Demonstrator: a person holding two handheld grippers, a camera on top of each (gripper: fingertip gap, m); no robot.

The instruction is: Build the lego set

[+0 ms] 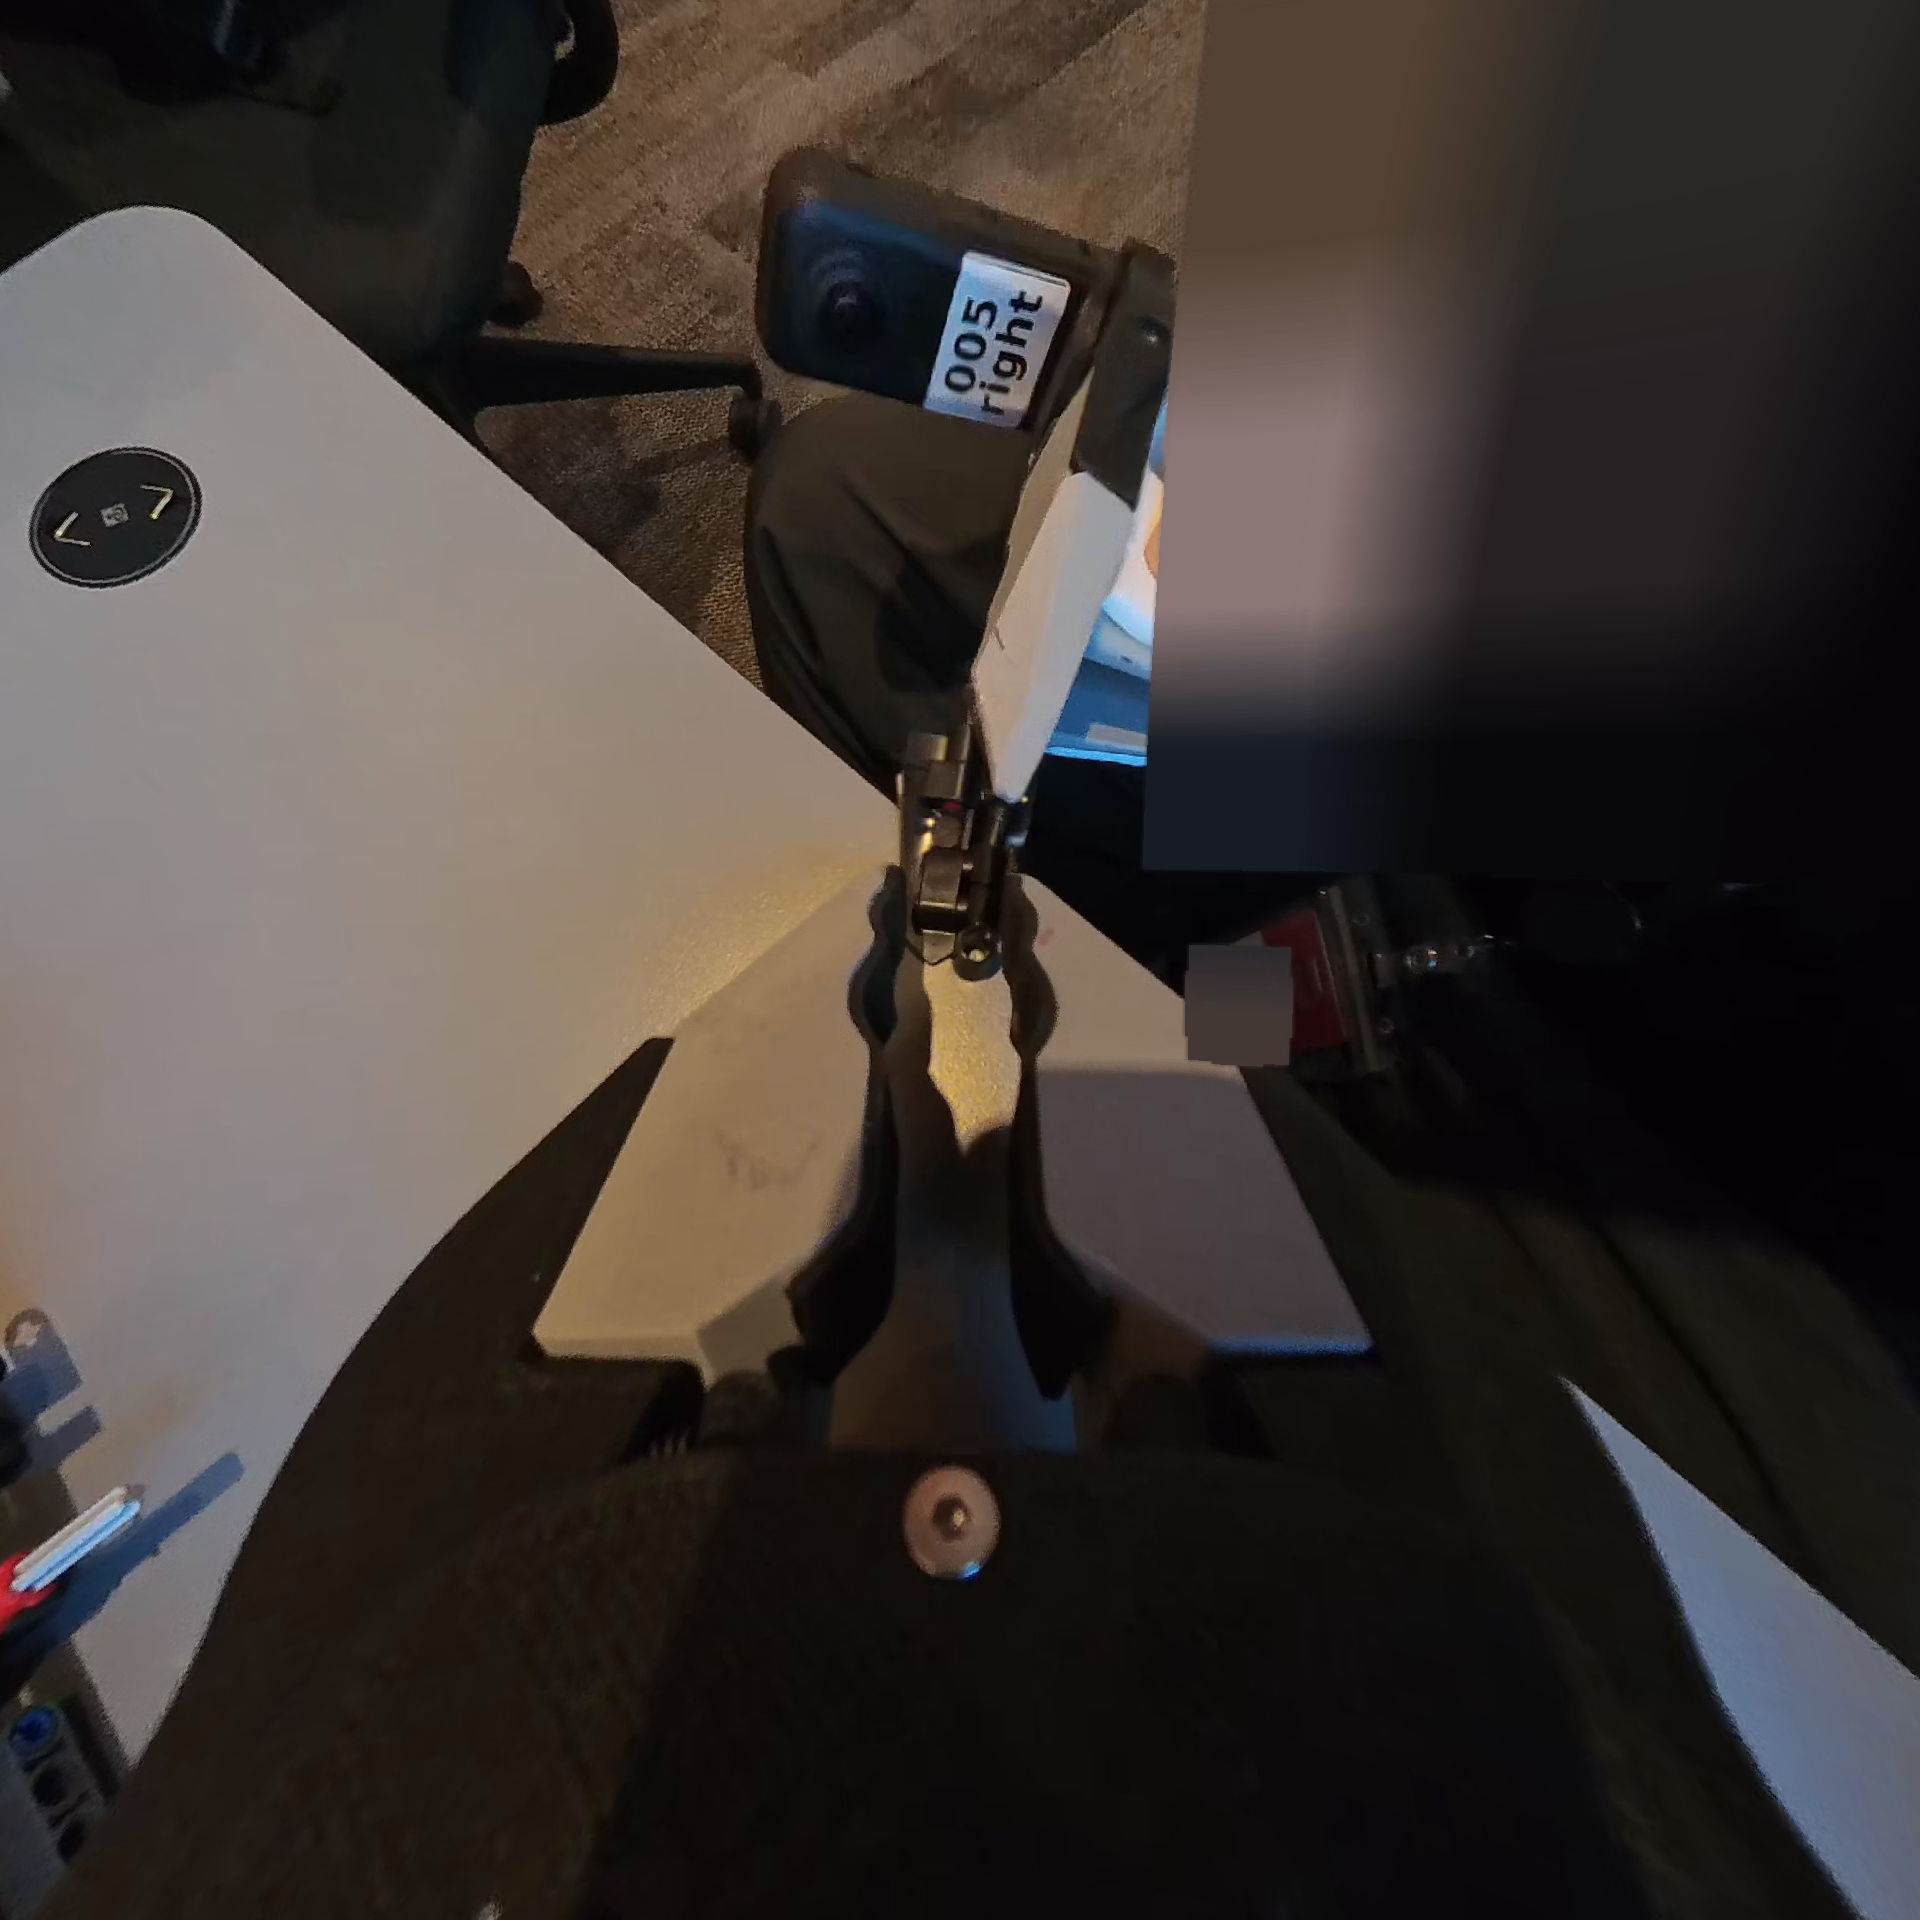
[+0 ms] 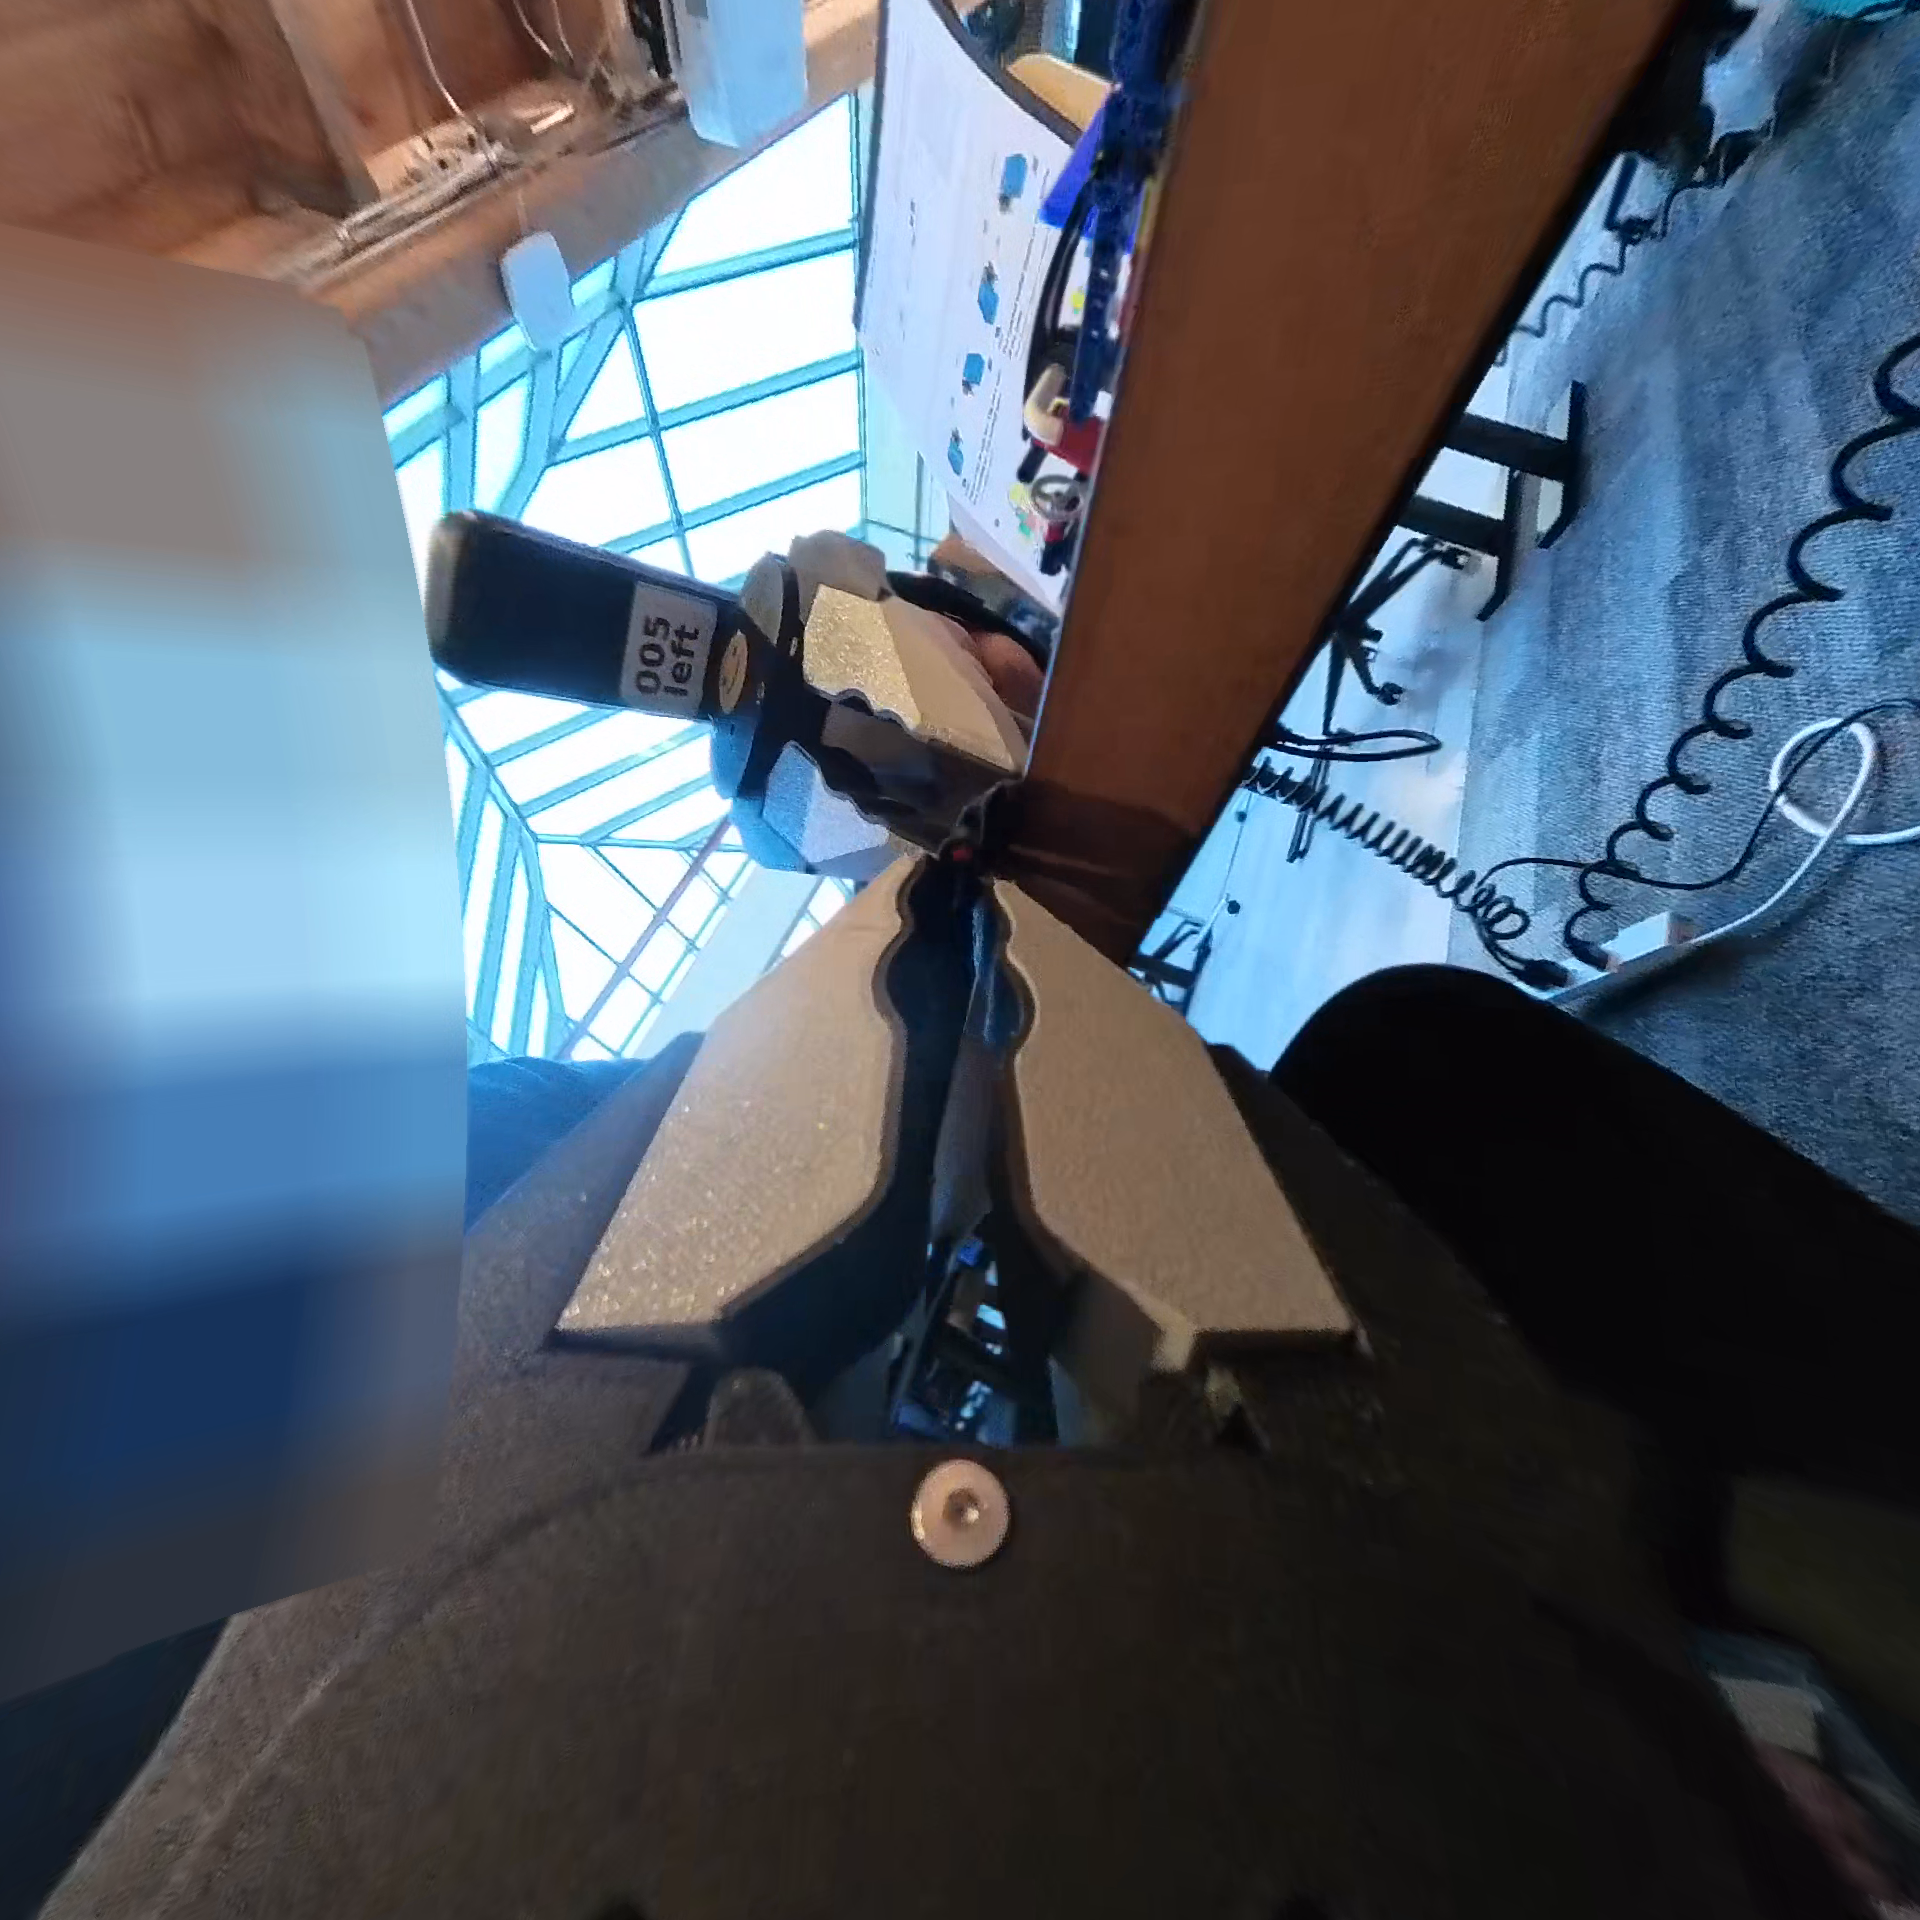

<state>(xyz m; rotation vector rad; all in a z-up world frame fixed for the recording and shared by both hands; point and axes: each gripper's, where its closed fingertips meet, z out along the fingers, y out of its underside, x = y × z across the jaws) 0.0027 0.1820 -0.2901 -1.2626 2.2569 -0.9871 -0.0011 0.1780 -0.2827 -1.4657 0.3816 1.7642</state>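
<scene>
Fingertips of both grippers meet on one small black lego assembly (image 1: 951, 868), held in the air just past the corner of the white table (image 1: 343, 831). Its long axis runs roughly along the line of the left gripper's fingers, away from that camera and toward the right gripper; a tiny red spot shows near its middle.

From the left wrist view, the left gripper (image 1: 951, 935) has its black fingers (image 1: 881, 997) drawn in close and pinching the near end of the assembly, with only a narrow slit left between them lower down. The right gripper (image 1: 1003, 790) comes in from the opposite side, tilted down toward the piece, its pale finger (image 1: 1049, 623) narrowing to a tip that touches the far end.

In the right wrist view the right gripper (image 2: 961, 894) looks steeply upward, its grey fingers (image 2: 790, 1122) nearly pressed together on the dark piece (image 2: 966, 857), which is too small and shadowed there to read in detail. The left gripper (image 2: 940, 805) meets it head on.

Loose lego parts (image 1: 52, 1538) lie at the table's left edge, and an instruction sheet (image 2: 956, 260) rests on the tabletop.
</scene>
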